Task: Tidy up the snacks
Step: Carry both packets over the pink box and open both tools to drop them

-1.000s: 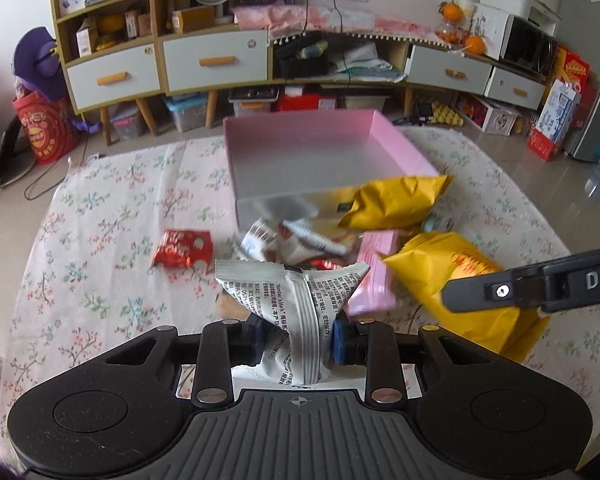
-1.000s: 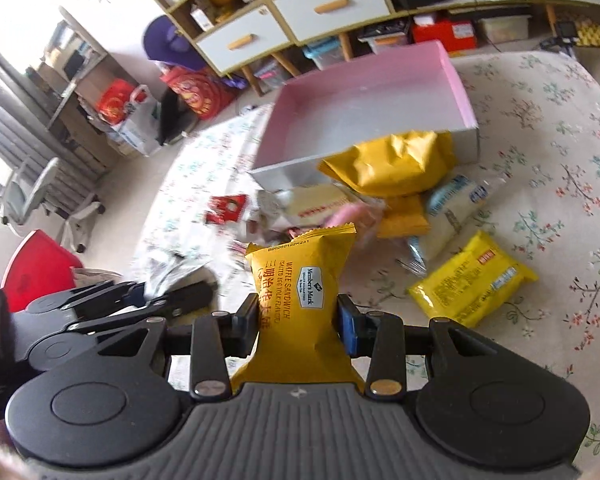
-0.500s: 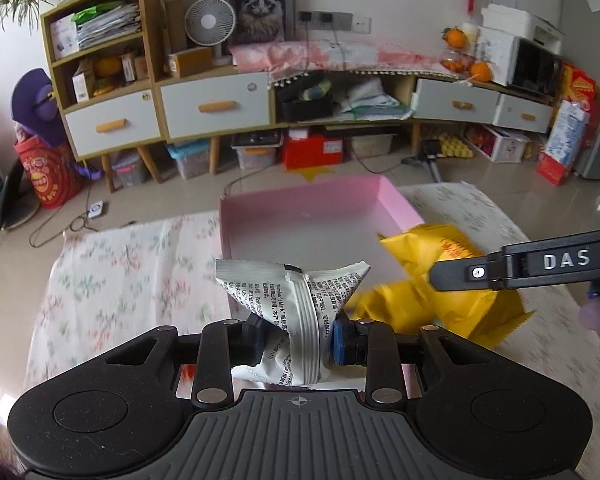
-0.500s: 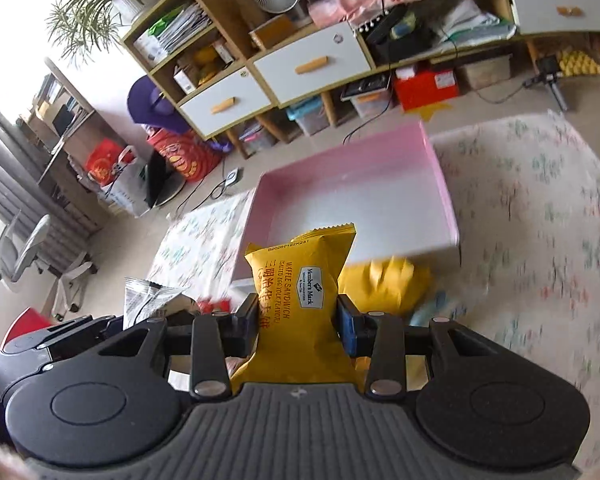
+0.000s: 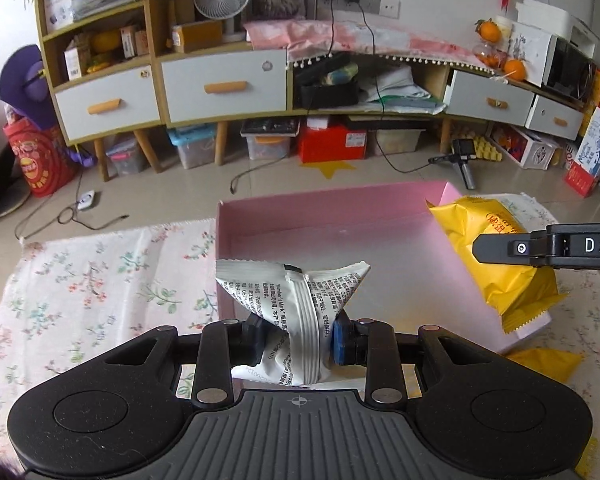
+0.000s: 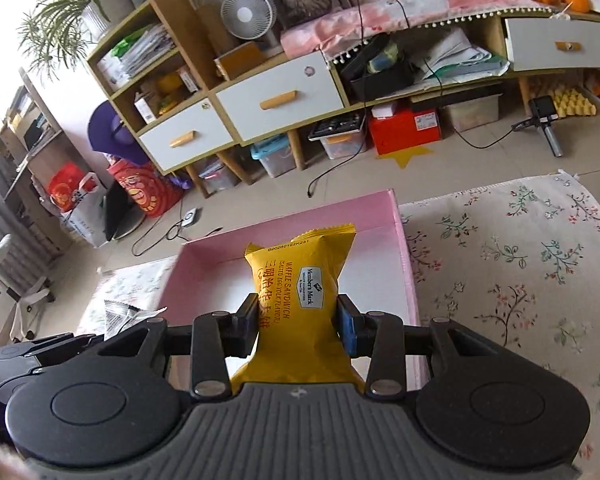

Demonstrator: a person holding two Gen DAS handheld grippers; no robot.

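My left gripper [image 5: 296,338] is shut on a silver-white snack packet [image 5: 296,304] and holds it over the near left part of the pink box [image 5: 340,236]. My right gripper [image 6: 298,326] is shut on a yellow waffle sandwich packet [image 6: 300,288], held above the same pink box [image 6: 406,264], whose floor looks bare. In the left wrist view the right gripper's arm [image 5: 548,246] reaches in from the right with the yellow packet [image 5: 496,264] over the box's right wall. In the right wrist view the silver packet [image 6: 128,314] shows at lower left.
The box sits on a floral cloth [image 5: 100,280]. Another yellow packet [image 5: 548,364] peeks out beside the box's near right corner. Beyond the cloth are a tiled floor, cables, storage bins and a wooden cabinet [image 5: 220,88] with white drawers.
Both grippers have carried their packets forward from above the snack pile to over the pink box. The pile on the cloth has dropped out of view.
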